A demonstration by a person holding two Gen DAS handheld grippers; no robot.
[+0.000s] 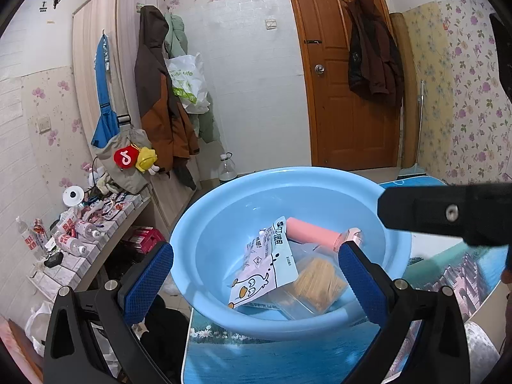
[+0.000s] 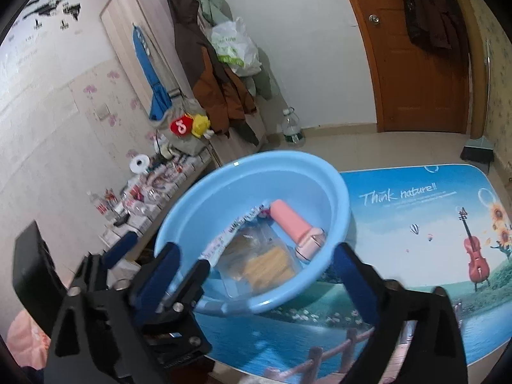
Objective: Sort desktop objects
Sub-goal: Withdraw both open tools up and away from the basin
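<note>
A cluttered bedroom with floral wallpaper; a small table [image 2: 416,217] printed with a lake scene holds a light blue basin [image 1: 396,243]. Both the left gripper [image 1: 256,283] and right gripper [image 2: 259,280] stand fully spread and empty, fingers either side of the basin's near rim. Beyond the fingertips, inside, lie a pink bottle [image 2: 292,224], a printed packet [image 1: 265,272] and a clear bag of toothpicks [image 2: 268,265], apparently gathered there for sorting.

A light blue basin [image 1: 204,224] holds a pink roller [image 1: 312,230]; the table [image 2: 416,211] bears a landscape print.
</note>
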